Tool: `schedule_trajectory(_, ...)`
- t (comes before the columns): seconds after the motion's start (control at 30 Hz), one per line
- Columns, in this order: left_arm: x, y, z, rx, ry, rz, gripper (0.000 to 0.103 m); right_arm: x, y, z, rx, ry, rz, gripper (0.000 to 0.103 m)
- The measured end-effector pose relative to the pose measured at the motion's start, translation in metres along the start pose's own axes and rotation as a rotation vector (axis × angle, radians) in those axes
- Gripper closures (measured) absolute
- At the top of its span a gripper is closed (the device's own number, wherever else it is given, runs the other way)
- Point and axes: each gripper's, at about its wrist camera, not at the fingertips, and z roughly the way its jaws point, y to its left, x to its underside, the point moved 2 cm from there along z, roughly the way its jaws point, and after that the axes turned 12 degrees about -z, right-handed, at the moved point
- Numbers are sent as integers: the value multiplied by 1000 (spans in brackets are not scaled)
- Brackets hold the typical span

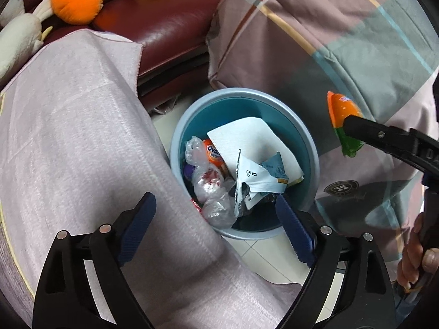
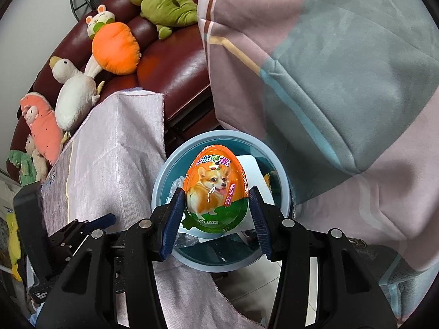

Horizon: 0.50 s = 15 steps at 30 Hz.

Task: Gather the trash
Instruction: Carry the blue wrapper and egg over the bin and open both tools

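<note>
A round blue trash bin (image 1: pixel 247 92) stands on the floor below both grippers. It holds a white paper towel (image 1: pixel 255 137), crumpled clear plastic bags (image 1: pixel 211 189), an orange packet (image 1: pixel 214 153) and a torn light-blue carton (image 1: pixel 264 176). My left gripper (image 1: pixel 216 227) hangs over the bin's near side, open, with nothing pressed between its blue pads. My right gripper (image 2: pixel 216 213) is shut on an egg-shaped orange and green package (image 2: pixel 216 186) printed with a corgi. It holds the egg above the bin (image 2: pixel 164 181). In the left wrist view the egg (image 1: pixel 341 115) shows at the right, gripped by a black finger.
A pale pink cloth (image 1: pixel 82 137) drapes over a surface at the bin's left. A plaid blanket (image 1: pixel 329 41) hangs at the right. Behind is a dark red leather sofa (image 1: pixel 164 27) with plush toys (image 2: pixel 115 46). A person's hand (image 1: pixel 419 252) holds the right gripper. White floor tiles (image 1: pixel 263 257) lie in front.
</note>
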Motion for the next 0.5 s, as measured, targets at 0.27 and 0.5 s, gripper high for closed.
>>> schedule_trajectory(0.27,5,24,-14,-19,-15,-50,7,-4,15,12,0,29,-35,57)
schedule_trajectory(0.5,9,46,-25,-27,-39,-82,4,-9,33,27,0,52,-68,56)
